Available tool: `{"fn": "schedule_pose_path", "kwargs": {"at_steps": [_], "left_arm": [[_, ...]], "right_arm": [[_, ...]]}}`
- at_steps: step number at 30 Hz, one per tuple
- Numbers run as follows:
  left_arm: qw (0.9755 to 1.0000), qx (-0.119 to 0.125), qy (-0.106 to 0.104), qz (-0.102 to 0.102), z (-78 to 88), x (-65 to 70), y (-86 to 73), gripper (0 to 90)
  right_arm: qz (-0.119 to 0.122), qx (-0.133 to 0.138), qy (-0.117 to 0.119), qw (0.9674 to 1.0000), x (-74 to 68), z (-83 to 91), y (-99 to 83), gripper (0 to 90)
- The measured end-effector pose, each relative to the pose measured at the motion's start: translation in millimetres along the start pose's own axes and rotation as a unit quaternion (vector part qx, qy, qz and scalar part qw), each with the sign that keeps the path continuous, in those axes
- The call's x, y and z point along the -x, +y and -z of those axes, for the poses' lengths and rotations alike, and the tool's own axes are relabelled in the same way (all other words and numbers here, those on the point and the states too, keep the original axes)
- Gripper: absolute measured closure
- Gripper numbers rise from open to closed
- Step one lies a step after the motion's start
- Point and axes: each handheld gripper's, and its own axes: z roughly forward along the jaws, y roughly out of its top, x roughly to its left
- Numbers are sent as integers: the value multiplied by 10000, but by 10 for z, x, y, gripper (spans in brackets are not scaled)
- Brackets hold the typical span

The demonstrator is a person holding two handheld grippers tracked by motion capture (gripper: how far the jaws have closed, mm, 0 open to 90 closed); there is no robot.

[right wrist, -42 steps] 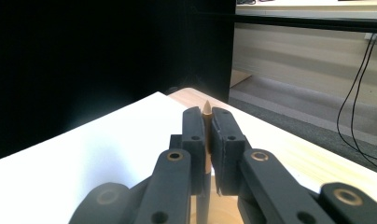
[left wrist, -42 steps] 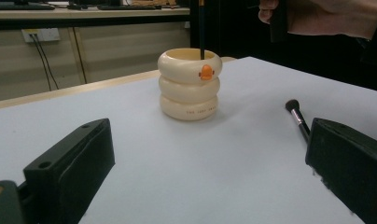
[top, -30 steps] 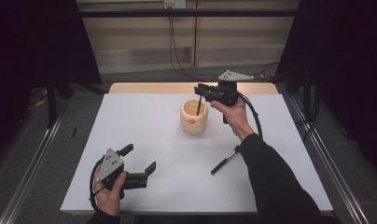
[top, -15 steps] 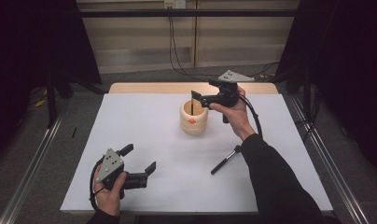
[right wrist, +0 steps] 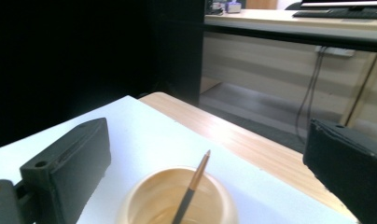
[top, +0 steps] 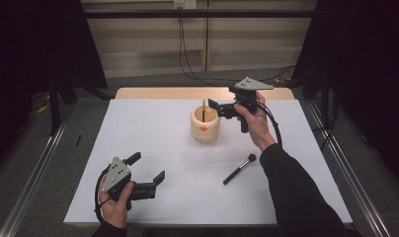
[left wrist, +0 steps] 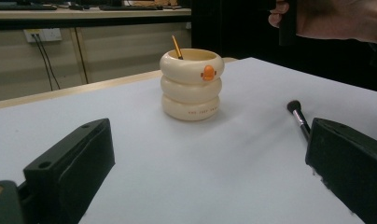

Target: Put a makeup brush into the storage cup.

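Note:
A cream ring-shaped holder [top: 205, 124] with an orange mark stands mid-table, and a thin brush handle [top: 203, 109] leans inside it. In the left gripper view the holder [left wrist: 190, 85] stands ahead, between the jaws. My right gripper [top: 213, 106] hovers open just right of and above the holder, whose rim [right wrist: 177, 198] and handle [right wrist: 192, 185] sit below its jaws. A black makeup brush [top: 239, 168] lies on the white table to the front right. My left gripper [top: 149, 168] rests open near the front left, holding nothing.
The white sheet [top: 153, 128] covers the table, with a wooden strip [top: 153, 93] along the far edge. Metal rails [top: 34, 168] run along both sides. Cables [top: 183, 44] hang at the wall behind.
My right gripper has opened and pulled back to the right of the holder, leaving the thin brush standing inside it. The left gripper has stayed put.

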Motion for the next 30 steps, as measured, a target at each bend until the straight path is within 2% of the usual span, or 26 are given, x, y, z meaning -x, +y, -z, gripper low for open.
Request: {"fn": "schedule_pose_path", "kwargs": {"at_steps": [1,5,6,8,11,18,20,25,30], "left_arm": [[10000,5,5,4,0,1,0,10],[10000,-12,24,-3,-2,2,2,10],[10000,2,6,1,-2,-1,1,10],[10000,10,15,14,0,-2,0,10],[10000,-6,59,12,2,-3,-1,10],[10000,7,32,22,0,-2,0,10],[10000,8,62,-18,3,-8,3,10],[10000,10,77,21,7,-9,2,10],[10000,5,83,9,9,-9,5,11]], "right_arm": [[35,87,-57,9999,0,26,-13,16],[-1,-5,-139,9999,23,85,-23,8],[-37,7,-83,10000,30,99,-21,8],[-9,80,-170,9998,39,148,-26,9],[-10,64,-182,9998,57,220,-54,7],[-172,10,-276,9995,131,393,-150,8],[-150,44,-353,9993,145,445,-171,9],[-225,23,-356,9991,164,586,-215,9],[-192,75,-404,9990,165,725,-248,9]]}}
